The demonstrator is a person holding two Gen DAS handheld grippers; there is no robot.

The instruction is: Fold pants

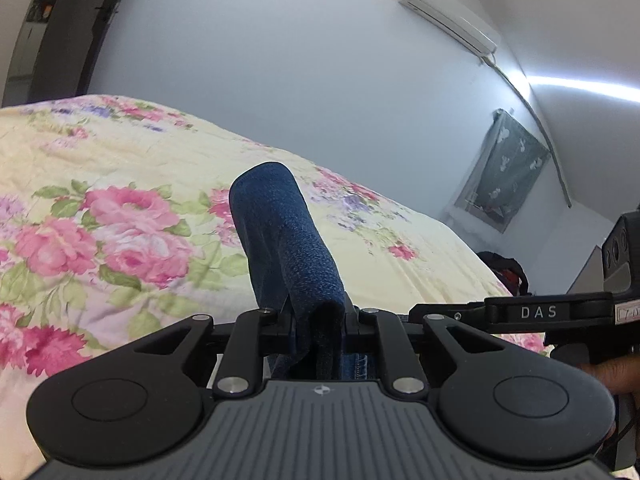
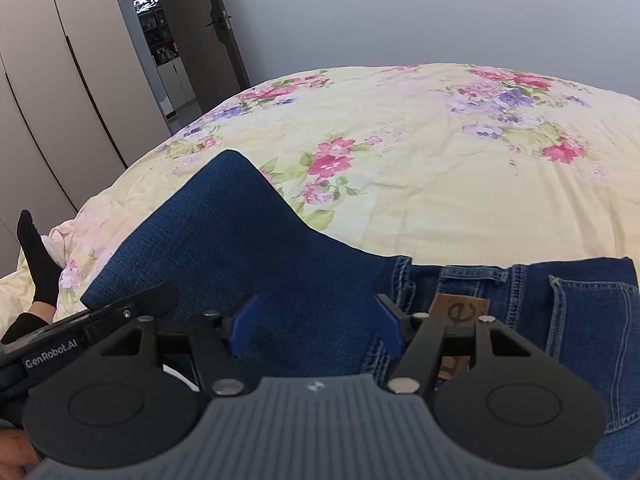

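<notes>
Dark blue jeans (image 2: 224, 240) lie on the floral bedspread (image 2: 440, 180), with the waistband and its leather patch (image 2: 460, 312) and a back pocket (image 2: 592, 320) to the right. My left gripper (image 1: 316, 316) is shut on a fold of the jeans (image 1: 288, 240), which stands up as a thick roll beyond its jaws. My right gripper (image 2: 314, 328) hovers over the raised denim with its blue pads (image 2: 240, 328) spread wide, and I see no pinch on the cloth. The left gripper's body (image 2: 120, 316) shows at the left edge of the right wrist view.
A wardrobe (image 2: 48, 80) and an open doorway (image 2: 160, 40) stand beyond the bed's left side. A person's foot in a black sock (image 2: 36, 256) is by the bed edge. An air conditioner (image 1: 452, 20) and a dark hanging (image 1: 504, 168) are on the walls.
</notes>
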